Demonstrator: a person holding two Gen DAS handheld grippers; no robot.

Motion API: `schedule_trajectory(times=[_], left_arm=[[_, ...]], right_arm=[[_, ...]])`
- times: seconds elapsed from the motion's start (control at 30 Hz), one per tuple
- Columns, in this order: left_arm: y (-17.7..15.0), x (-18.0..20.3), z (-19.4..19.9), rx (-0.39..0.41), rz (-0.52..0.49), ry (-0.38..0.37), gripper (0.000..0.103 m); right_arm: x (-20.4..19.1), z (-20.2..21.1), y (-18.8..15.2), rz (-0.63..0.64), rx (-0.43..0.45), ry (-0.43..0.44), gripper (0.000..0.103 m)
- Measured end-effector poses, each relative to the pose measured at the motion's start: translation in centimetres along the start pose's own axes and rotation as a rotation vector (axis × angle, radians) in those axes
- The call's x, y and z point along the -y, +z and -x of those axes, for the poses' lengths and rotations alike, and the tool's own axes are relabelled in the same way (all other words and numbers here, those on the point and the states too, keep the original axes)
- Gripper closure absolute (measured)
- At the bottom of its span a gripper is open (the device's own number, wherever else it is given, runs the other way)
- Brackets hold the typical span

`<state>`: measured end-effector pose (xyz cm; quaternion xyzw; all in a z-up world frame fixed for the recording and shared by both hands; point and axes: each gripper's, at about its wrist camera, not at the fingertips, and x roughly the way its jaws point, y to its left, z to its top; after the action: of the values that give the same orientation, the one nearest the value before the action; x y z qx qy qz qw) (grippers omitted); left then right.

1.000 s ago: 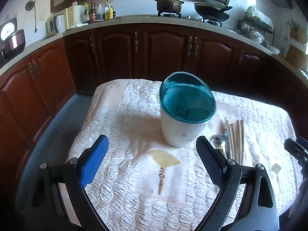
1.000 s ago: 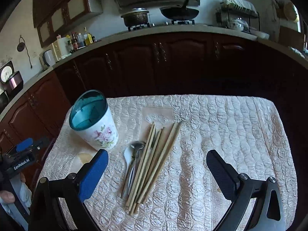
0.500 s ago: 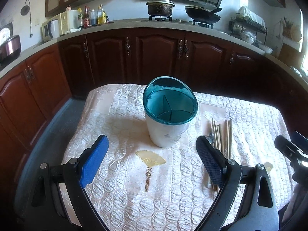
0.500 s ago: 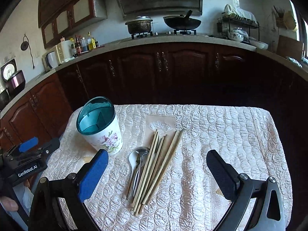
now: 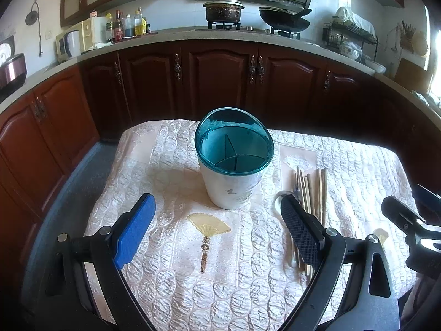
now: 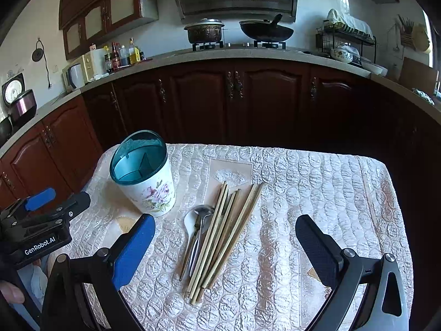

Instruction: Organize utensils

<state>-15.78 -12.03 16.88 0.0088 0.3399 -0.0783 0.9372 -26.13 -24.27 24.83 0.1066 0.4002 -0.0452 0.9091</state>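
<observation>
A white floral utensil holder (image 5: 233,184) (image 6: 150,190) with a teal divided top stands upright on the quilted table cover. To its right lie several bamboo chopsticks (image 6: 223,234) (image 5: 317,193) bundled beside metal spoons (image 6: 197,226). My left gripper (image 5: 217,234) is open and empty, hovering in front of the holder. My right gripper (image 6: 226,251) is open and empty above the near ends of the chopsticks. In the right wrist view the left gripper (image 6: 41,220) shows at the left edge.
The table cover (image 6: 317,193) drops off on all sides. Dark wooden cabinets (image 5: 220,82) line the back and left. A counter above them carries a pot (image 5: 223,11), a wok (image 5: 284,20) and bottles (image 5: 126,26). A fan motif (image 5: 208,224) is stitched into the cover.
Both grippers have pulled back and risen slightly, so the holder and utensils sit farther off and more centred. Both stay open; nothing on the table has moved.
</observation>
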Motion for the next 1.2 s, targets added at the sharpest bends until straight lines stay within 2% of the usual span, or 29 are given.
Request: schedule_trajectory(times=[0.23, 0.6, 0.87, 1.2], left_arm=[[-0.1, 0.1, -0.2, -0.005, 0.002, 0.000, 0.011], [0.0, 0.7, -0.6, -0.012, -0.005, -0.010, 0.011], [0.1, 0.9, -1.3, -0.037, 0.019, -0.046, 0.011], [-0.2, 1.6, -2.2, -0.051, -0.028, -0.029, 0.011]], right_arm=[[-0.3, -0.9, 0.2, -0.013, -0.018, -0.026, 0.001], [2.5, -2.8, 0.3, -0.018, -0.001, -0.059, 0.001], [4.7, -5.0, -0.8, -0.035, -0.044, -0.067, 0.005], [4.9, -6.4, -1.1, -0.035, -0.052, -0.078, 0.005]])
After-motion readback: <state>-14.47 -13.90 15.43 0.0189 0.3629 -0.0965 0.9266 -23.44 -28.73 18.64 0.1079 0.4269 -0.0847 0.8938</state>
